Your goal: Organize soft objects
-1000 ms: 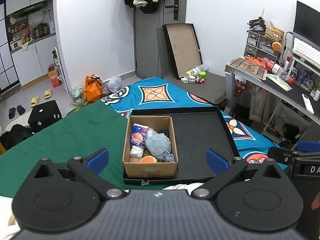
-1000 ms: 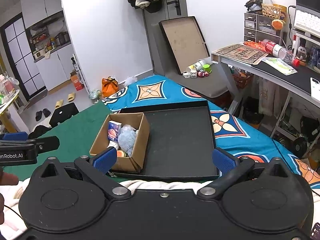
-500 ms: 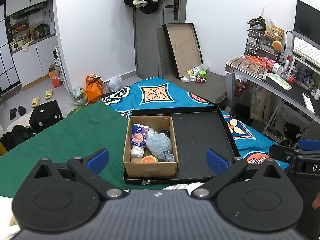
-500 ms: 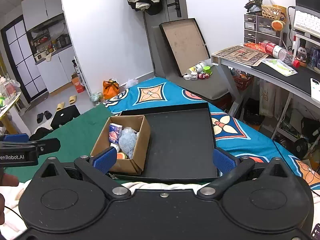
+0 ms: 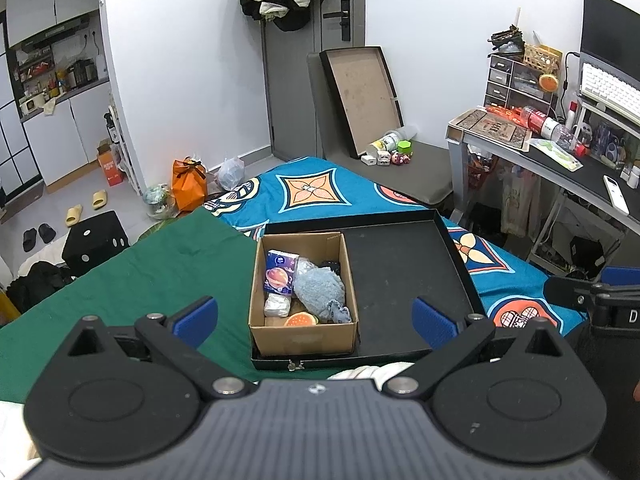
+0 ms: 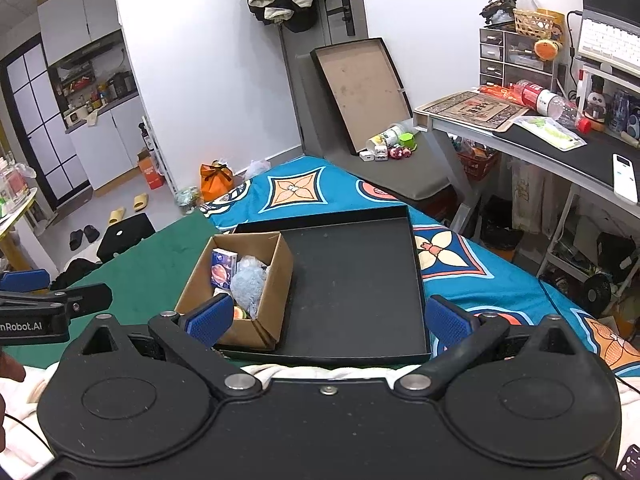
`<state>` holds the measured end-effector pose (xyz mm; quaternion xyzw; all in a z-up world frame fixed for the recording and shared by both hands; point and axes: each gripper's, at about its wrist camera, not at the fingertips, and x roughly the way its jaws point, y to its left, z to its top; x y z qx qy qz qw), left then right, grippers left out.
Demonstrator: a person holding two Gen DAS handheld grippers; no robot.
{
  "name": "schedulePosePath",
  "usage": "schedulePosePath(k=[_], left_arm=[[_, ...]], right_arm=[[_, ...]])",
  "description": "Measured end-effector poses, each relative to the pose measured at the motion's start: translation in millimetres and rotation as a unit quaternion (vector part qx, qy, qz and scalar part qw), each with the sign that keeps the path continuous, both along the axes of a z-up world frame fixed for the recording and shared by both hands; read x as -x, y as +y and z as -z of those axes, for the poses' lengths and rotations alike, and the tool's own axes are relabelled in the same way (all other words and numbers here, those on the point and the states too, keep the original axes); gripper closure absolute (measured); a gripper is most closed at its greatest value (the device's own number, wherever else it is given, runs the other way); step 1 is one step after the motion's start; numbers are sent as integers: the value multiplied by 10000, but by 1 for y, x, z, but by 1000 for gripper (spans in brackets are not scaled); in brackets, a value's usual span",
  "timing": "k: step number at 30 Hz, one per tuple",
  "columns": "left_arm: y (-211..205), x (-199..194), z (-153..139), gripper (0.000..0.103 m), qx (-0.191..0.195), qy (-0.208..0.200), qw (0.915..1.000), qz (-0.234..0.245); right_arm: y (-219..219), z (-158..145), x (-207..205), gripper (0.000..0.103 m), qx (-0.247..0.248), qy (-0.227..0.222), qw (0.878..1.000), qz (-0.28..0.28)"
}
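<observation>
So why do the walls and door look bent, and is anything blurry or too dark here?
Left wrist view: fisheye lens bows the door and walls near the edges; even room light, and the cardboard box is sharp. Right wrist view: same bending, with the desk curving at the right; the black tray shows little detail.

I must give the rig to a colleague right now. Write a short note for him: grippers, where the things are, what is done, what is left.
Left gripper: open, holds nothing, back from the box.
Right gripper: open, holds nothing.
Cardboard box stands in the left part of the black tray on the bed.
In the box: blue plush, tissue pack, white packet, orange toy.
Done: nothing seems taken out yet; the rest of the tray is bare.
Left: probably pick the soft things from the box and lay them in the tray.
</observation>
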<state>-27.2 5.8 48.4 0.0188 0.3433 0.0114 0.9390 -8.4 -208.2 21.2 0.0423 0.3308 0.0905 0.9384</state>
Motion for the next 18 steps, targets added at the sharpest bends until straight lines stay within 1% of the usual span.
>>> schedulePosePath(k=[13,18], left_arm=[[-2,1,-2,0,-9,-26,10000,5],[-4,4,-6,0,-129,-101,9998,-61]], right_arm=[[-2,-2,2,0,-16,-45,10000,3],[-2,-1,1,0,-15,-29,10000,10]])
